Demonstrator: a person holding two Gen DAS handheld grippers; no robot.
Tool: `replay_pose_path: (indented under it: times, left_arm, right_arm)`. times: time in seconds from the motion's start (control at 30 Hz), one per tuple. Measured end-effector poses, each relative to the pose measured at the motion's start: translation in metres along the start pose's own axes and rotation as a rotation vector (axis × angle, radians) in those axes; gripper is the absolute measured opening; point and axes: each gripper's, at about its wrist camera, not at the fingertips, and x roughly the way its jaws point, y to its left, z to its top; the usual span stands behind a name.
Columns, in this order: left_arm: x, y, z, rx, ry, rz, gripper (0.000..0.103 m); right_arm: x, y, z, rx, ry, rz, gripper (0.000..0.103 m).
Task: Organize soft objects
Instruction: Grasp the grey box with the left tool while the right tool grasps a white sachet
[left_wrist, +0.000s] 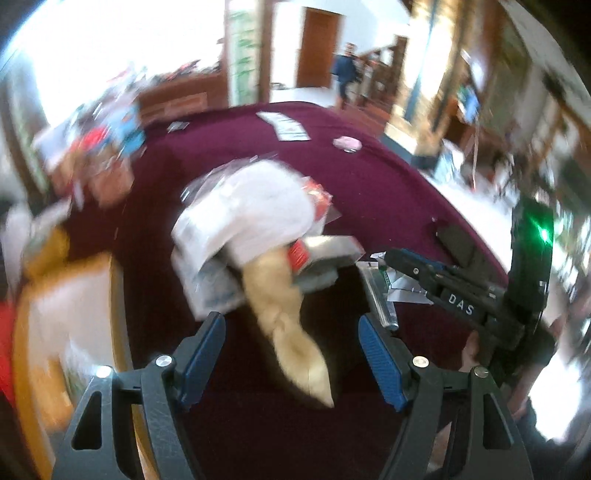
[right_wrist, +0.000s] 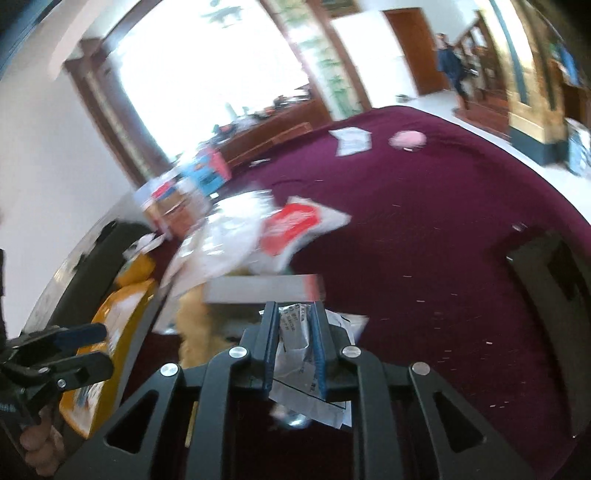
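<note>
A heap of soft packets in clear plastic (left_wrist: 251, 214) lies on the maroon cloth (left_wrist: 369, 192), with a cream plush piece (left_wrist: 291, 328) hanging out of it toward me. My left gripper (left_wrist: 291, 354) is open, its blue pads either side of the plush piece without touching it. My right gripper (right_wrist: 295, 321) is shut on a crinkled white printed plastic packet (right_wrist: 303, 384); it also shows in the left wrist view (left_wrist: 391, 258). The heap with a red-and-white packet (right_wrist: 291, 229) lies just beyond it.
An orange-yellow bag (right_wrist: 122, 317) and a wooden-edged box (left_wrist: 74, 314) sit at the left. Boxes and toys (left_wrist: 103, 155) are piled at the far left. White papers (left_wrist: 284, 125) and a pink round item (left_wrist: 345, 142) lie far back. A person (left_wrist: 345, 70) stands in the doorway.
</note>
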Motion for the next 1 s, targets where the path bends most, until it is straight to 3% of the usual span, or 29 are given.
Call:
replay_pose_path:
  times: [0.07,0.2,0.5,0.63,0.7,0.77,0.87,1.0]
  left_arm:
    - [0.008,-0.013,0.012,0.098,-0.006,0.028,0.078]
    - [0.030,-0.030,0.036,0.264,0.018,-0.017,0.078]
    - [0.077,-0.060,0.057,0.476,0.068,-0.013,0.072]
    - [0.100,-0.059,0.058,0.485,0.148,-0.023,0.056]
    - [0.107,-0.056,0.054,0.474,0.173,-0.016,0.039]
    - [0.111,-0.054,0.051,0.445,0.216,-0.035,0.029]
    - [0.110,-0.057,0.044,0.453,0.208,-0.015,0.030]
    - [0.115,-0.055,0.045,0.392,0.232,-0.010,0.027]
  right_arm:
    - [0.004,-0.008,0.000,0.032,-0.005,-0.020,0.017]
    - [0.002,-0.009,0.000,0.048,-0.040,-0.085,0.017]
    - [0.003,-0.022,0.001,0.099,-0.040,-0.096,0.017]
    - [0.002,-0.023,0.001,0.110,-0.045,-0.088,0.017]
    - [0.001,-0.026,0.001,0.121,-0.045,-0.077,0.017]
    - [0.000,-0.027,0.000,0.127,-0.042,-0.067,0.017]
    - [-0.001,-0.028,0.001,0.130,-0.043,-0.060,0.017]
    - [-0.002,-0.027,0.000,0.123,-0.044,-0.061,0.017]
